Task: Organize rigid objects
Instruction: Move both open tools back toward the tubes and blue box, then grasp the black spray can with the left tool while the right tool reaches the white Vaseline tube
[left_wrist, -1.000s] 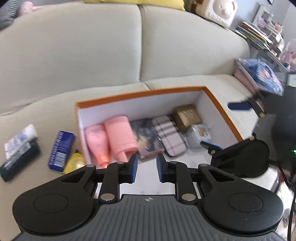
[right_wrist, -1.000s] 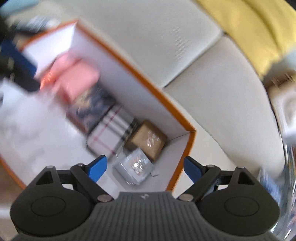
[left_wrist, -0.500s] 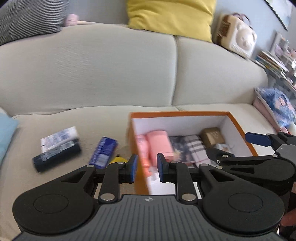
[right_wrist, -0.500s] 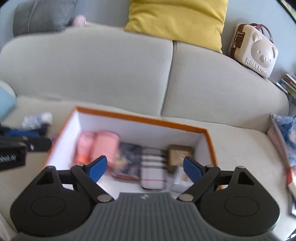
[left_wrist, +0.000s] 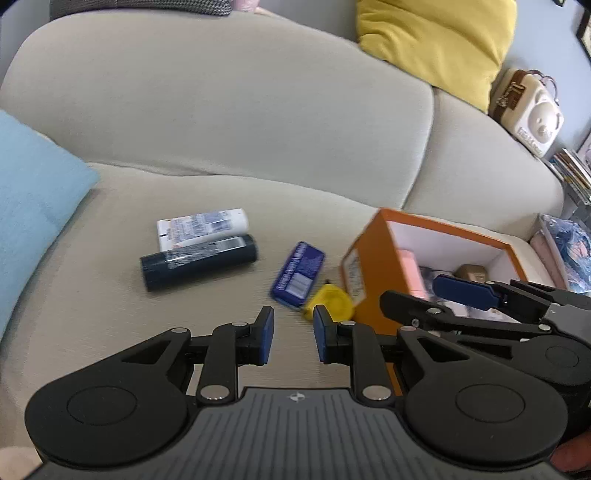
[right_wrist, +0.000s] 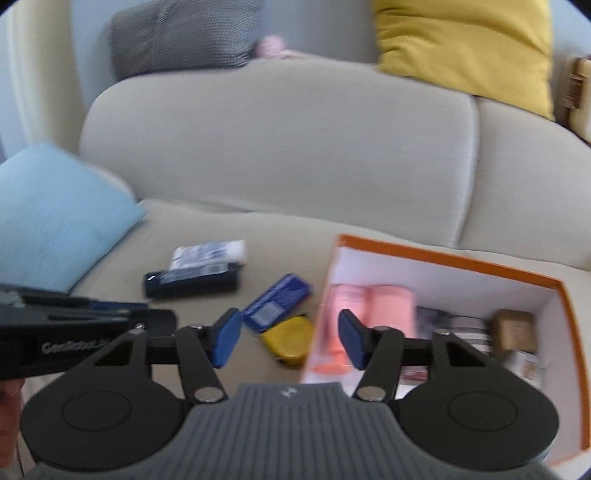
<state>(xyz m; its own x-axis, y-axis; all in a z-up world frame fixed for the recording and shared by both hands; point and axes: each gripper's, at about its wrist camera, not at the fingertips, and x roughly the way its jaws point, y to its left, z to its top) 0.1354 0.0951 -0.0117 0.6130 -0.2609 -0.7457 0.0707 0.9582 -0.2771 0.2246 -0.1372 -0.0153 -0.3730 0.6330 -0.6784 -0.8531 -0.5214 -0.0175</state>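
An orange box (left_wrist: 373, 266) (right_wrist: 569, 321) with a white inside stands on the sofa seat and holds pink bottles (right_wrist: 369, 306), a plaid case and a brown box (right_wrist: 515, 330). Left of it lie a blue packet (left_wrist: 299, 275) (right_wrist: 277, 304), a yellow object (left_wrist: 330, 304) (right_wrist: 288, 338), a dark tube (left_wrist: 197, 260) (right_wrist: 190, 282) and a white tube (left_wrist: 201, 227) (right_wrist: 208, 253). My left gripper (left_wrist: 293, 339) is slightly open and empty, above the seat near the yellow object. My right gripper (right_wrist: 288, 341) is open and empty, over the yellow object and the box's left wall.
A light blue cushion (left_wrist: 33, 199) lies at the left of the seat. A yellow cushion (left_wrist: 436, 48) and a cream bear-shaped case (left_wrist: 532, 110) sit on the sofa back at the right. A grey cushion (right_wrist: 181, 37) is on the back at left.
Both grippers have swung left from over the box towards the loose items on the seat. The right gripper's jaws have narrowed. The left jaws stay about the same.
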